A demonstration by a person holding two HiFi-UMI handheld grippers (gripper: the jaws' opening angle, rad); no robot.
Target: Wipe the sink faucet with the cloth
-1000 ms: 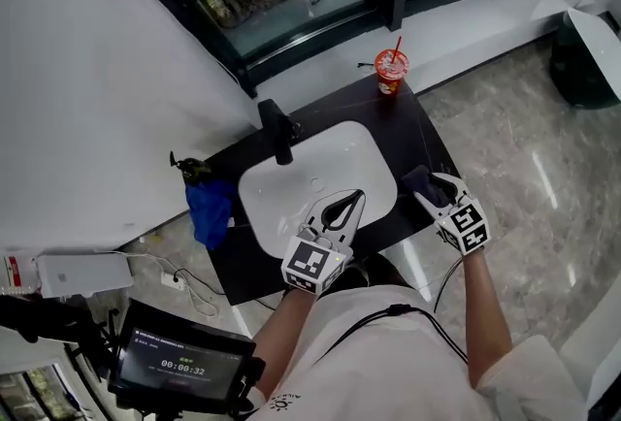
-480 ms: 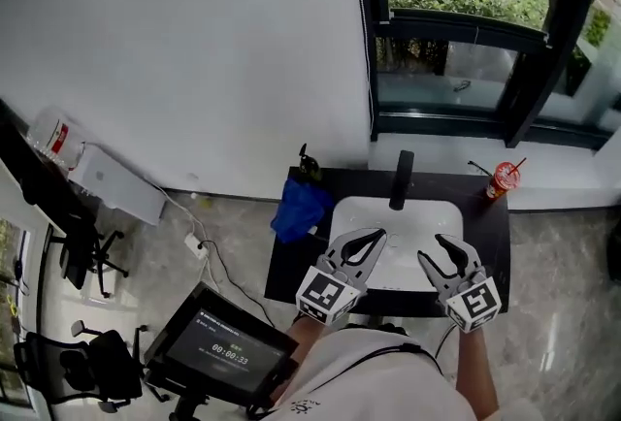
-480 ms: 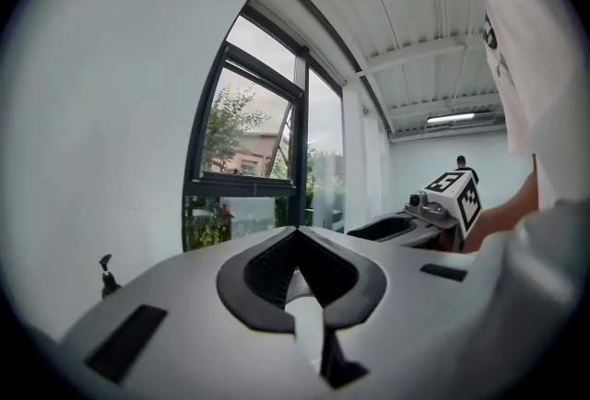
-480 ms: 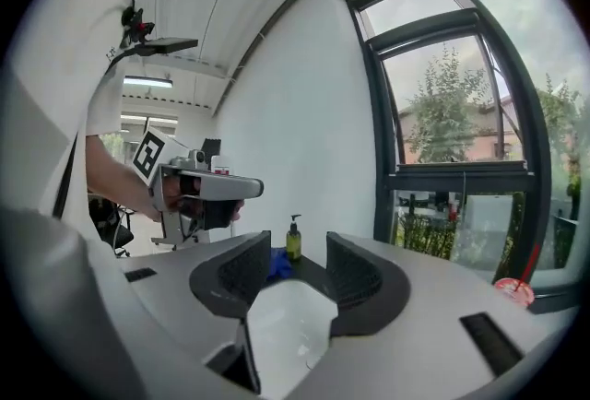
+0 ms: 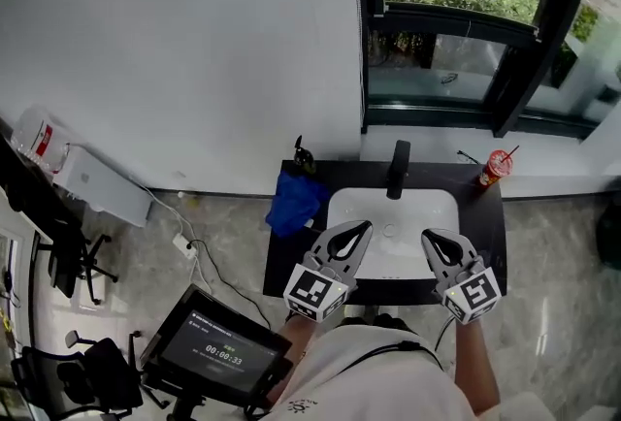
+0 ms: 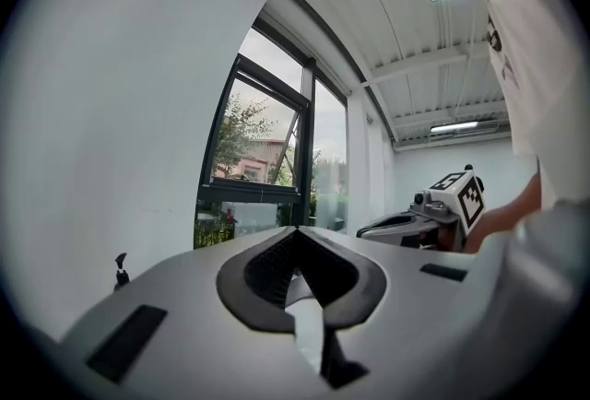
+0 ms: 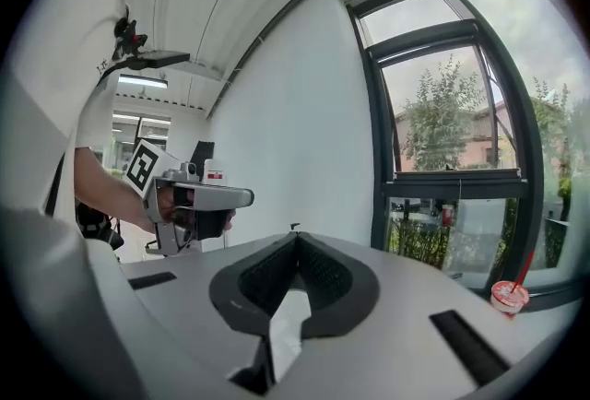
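**Change:** a sec ago the head view looked steeply onto the sink. The left tongs [image 5: 364, 227] were low over the white oval sink basin [image 5: 392, 206], and the right tongs [image 5: 428, 236] were down at the front-right corner of the black tabletop [image 5: 485, 215]. Now both are lifted clear and held side by side in front of the person's body, and the view takes in the wall and window too. Half a sec ago the right tongs were spread. Now they're pinched tip to tip w/ nothing between; the right gripper view shows only wall and window past the tips. The left tongs are likewise closed and empty.

**Task thing:** the crumpled blue cloth [image 5: 294, 201] lies at the tabletop's left end, draping over the edge. It's well apart from both tongs and in the same spot as before. The tall black faucet [image 5: 398, 169] stands at the basin's back rim w/ nothing touching it. A red cup w/ straw [image 5: 495, 167] sits at the back-right corner.

**Meaning (my read):** no wiping is under way, since neither tool has the cloth. It looks like a neutral pose, either ahead of a pick-up or after the cloth was set back; can't tell which.

**Pose:** both grippers point roughly level, away from the body toward the wall and window, w/ the marker cubes nearest the person. The forearms are bent in close, and the two grippers are near each other but not touching. Each shows off to the side in the other's view.
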